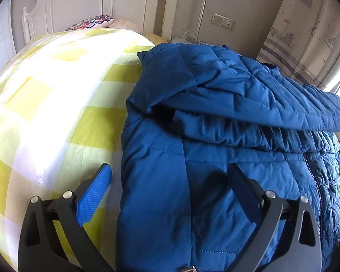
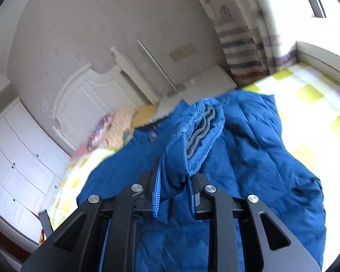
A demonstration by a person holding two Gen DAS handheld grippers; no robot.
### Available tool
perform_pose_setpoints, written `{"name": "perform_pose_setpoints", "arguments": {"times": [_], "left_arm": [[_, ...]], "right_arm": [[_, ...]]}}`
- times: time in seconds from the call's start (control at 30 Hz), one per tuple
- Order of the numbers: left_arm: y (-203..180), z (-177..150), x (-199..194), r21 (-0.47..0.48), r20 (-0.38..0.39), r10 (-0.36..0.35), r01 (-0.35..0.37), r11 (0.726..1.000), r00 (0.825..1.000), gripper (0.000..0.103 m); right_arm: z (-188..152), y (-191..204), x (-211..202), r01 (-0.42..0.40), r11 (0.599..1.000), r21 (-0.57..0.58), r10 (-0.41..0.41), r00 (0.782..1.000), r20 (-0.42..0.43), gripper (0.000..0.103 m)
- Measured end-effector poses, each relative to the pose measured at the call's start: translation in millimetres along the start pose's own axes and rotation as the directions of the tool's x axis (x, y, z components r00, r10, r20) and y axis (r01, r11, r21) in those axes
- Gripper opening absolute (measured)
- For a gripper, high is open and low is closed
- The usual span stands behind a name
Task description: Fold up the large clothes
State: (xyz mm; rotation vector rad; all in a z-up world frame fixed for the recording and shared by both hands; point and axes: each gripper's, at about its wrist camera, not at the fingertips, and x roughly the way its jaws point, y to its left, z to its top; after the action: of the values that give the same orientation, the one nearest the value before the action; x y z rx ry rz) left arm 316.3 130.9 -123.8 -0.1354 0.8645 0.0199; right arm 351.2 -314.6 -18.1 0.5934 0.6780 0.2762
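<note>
Blue padded jacket point(image 1: 215, 158) lies spread on your bed's yellow-checked sheet point(image 1: 56, 104), filling the 3 o'clock half of your left wrist view, one sleeve folded across its body. Your left gripper point(image 1: 173, 188) hangs over the jacket's edge with its jaws wide apart and nothing between them. Your right gripper point(image 2: 173, 189) has its jaws clamped on a bunched fold of the jacket near the grey-ribbed cuff point(image 2: 200, 129), toward 12 o'clock. A white headboard point(image 1: 97, 2) stands beyond.
</note>
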Motion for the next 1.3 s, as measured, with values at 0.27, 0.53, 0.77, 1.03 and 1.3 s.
{"name": "perform_pose_setpoints", "arguments": {"times": [0.27,0.53,0.77,1.03,1.3], "left_arm": [[-0.5,0.3,-0.1,0.001,0.0,0.002,-0.002,1.0,1.0,0.1],[-7.2,0.0,2.4,0.016,-0.007,0.027,-0.027,1.0,1.0,0.1],[-10.8,-0.6,1.8,0.028,-0.01,0.043,-0.043,0.999,0.999,0.1],[-39.7,31.9,-55.2,0.103,0.203,0.035,-0.057,0.993,0.979,0.1],[-90.2,100.5,6.9,0.244,0.139,0.073,-0.106,0.964,0.988,0.1]], "right_arm": [[-19.0,-29.3,22.4,0.14,0.99,0.032,-0.136,0.983,-0.121,0.03],[-5.6,38.5,1.5,0.24,0.935,-0.262,-0.225,0.97,0.088,0.03],[-33.4,23.3,61.3,0.312,0.86,-0.403,-0.352,0.935,-0.028,0.031],[-37.2,24.1,62.2,0.334,0.842,-0.423,-0.375,0.927,-0.014,0.031],[-39.1,25.8,61.9,0.326,0.849,-0.415,-0.366,0.93,-0.019,0.031]]}}
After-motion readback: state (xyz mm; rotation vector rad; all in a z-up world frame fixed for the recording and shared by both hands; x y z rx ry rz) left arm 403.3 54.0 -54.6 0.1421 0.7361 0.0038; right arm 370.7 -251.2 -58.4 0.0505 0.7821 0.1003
